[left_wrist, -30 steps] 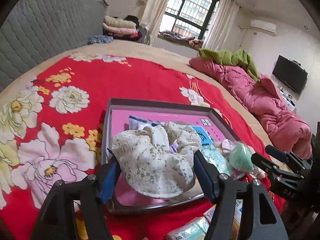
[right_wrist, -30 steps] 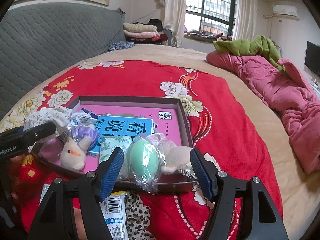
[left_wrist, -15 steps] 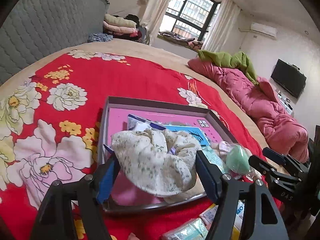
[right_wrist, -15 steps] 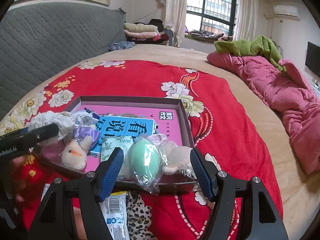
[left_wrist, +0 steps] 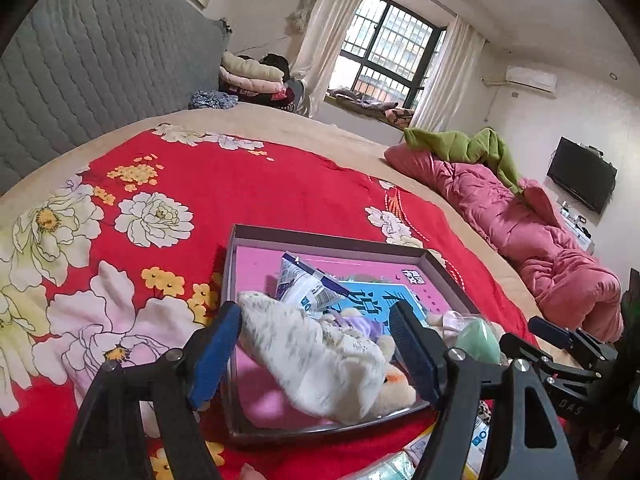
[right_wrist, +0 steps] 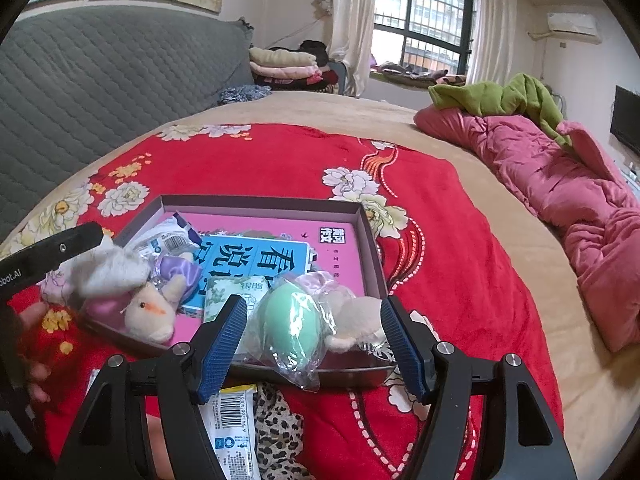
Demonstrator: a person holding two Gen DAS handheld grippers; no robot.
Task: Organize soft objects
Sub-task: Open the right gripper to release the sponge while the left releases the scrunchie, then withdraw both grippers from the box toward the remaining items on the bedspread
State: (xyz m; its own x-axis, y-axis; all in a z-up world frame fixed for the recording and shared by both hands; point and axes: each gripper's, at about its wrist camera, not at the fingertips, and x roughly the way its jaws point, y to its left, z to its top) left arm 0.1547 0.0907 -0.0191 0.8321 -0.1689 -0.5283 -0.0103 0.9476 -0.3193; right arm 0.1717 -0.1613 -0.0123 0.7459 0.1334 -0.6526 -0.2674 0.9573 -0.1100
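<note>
A shallow brown box with a pink floor [left_wrist: 256,240] [right_wrist: 260,201] lies on the red floral bedspread. My left gripper [left_wrist: 316,344] is open; a white floral scrunchie [left_wrist: 316,364] [right_wrist: 110,270] lies blurred between its fingers, draped over a cream plush duck [right_wrist: 146,314] in the box's near left corner. My right gripper [right_wrist: 312,340] is open just in front of a bagged green egg-shaped sponge [right_wrist: 290,326] and a beige plush [right_wrist: 358,314] at the box's near edge. A purple satin bow [right_wrist: 182,272] lies beside the duck.
The box also holds a blue booklet [right_wrist: 256,260] and tissue packs [right_wrist: 166,240]. A leopard-print cloth [right_wrist: 278,428] and a barcode pack [right_wrist: 234,420] lie on the bedspread below my right gripper. A pink quilt [right_wrist: 580,208] fills the bed's right side. A grey headboard [left_wrist: 80,64] stands left.
My left gripper has opened and the scrunchie has dropped from it onto the plush duck in the box. The left view has tilted up. My right gripper has barely moved.
</note>
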